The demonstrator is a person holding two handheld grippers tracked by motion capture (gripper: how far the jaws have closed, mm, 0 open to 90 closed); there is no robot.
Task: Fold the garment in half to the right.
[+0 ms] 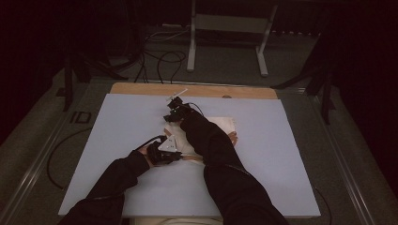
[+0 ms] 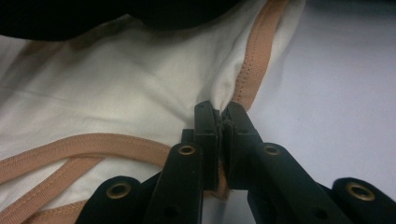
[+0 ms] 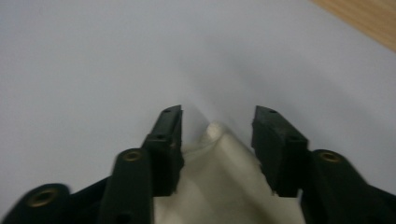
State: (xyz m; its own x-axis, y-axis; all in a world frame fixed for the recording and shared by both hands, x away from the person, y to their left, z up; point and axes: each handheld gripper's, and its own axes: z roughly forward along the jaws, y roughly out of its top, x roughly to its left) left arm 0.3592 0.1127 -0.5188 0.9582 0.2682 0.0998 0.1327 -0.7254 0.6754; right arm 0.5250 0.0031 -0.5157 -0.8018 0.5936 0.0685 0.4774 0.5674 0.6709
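Left gripper view shows me my left gripper clenched on the garment's tan trim; right gripper view shows my right gripper released, straddling a cloth corner.

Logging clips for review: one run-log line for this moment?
left claw: shut on garment edge | right claw: open, straddling a cloth corner | surface: blue mat

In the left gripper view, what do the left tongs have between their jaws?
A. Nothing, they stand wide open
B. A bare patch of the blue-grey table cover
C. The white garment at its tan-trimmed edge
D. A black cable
C: the left tongs stand closed with the white garment pinched between the jaws, right where its tan trim runs down to them.
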